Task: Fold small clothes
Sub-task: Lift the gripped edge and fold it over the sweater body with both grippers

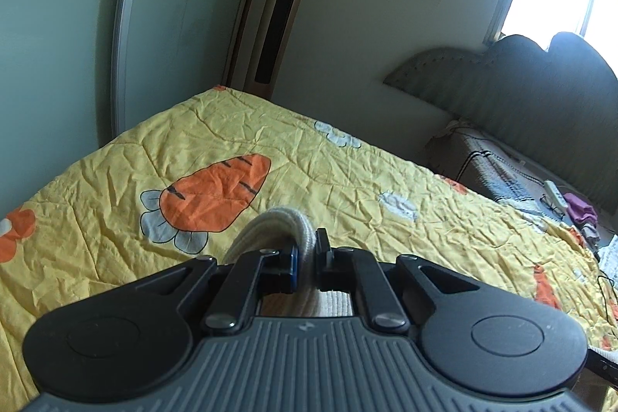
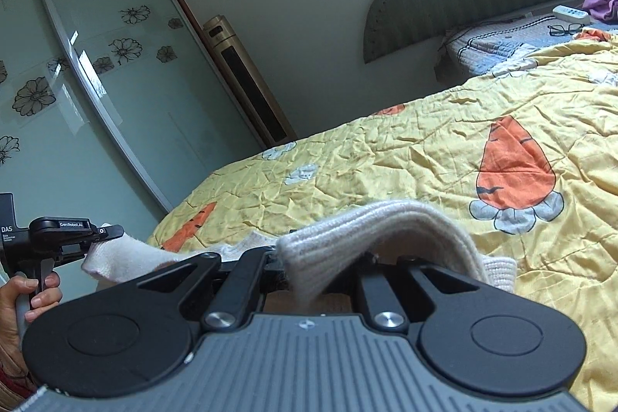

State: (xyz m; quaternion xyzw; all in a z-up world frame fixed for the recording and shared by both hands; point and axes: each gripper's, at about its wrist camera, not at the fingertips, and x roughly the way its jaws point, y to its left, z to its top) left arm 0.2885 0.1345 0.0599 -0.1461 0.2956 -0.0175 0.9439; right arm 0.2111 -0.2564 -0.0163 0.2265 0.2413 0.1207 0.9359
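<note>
A small cream-white knitted garment (image 1: 278, 222) hangs between both grippers above a yellow bedspread (image 1: 347, 161) printed with carrots. In the left wrist view my left gripper (image 1: 307, 250) is shut on a ribbed fold of it. The right wrist view shows my right gripper (image 2: 320, 257) shut on the garment's ribbed band (image 2: 386, 222), which drapes over the fingers and hides their tips. At the left of that view, the left gripper (image 2: 110, 232) pinches the garment's other end, with a person's hand (image 2: 34, 292) on its handle. The cloth sags between the two grips over the bedspread (image 2: 386, 161).
A gold tower air conditioner (image 1: 289, 14) stands past the bed's far corner, next to glass sliding wardrobe doors (image 2: 96, 64). A padded headboard (image 1: 521, 83) lies to the right. Glasses (image 2: 566, 29), a white remote (image 2: 571, 13) and purple cloth (image 2: 602, 4) lie near it.
</note>
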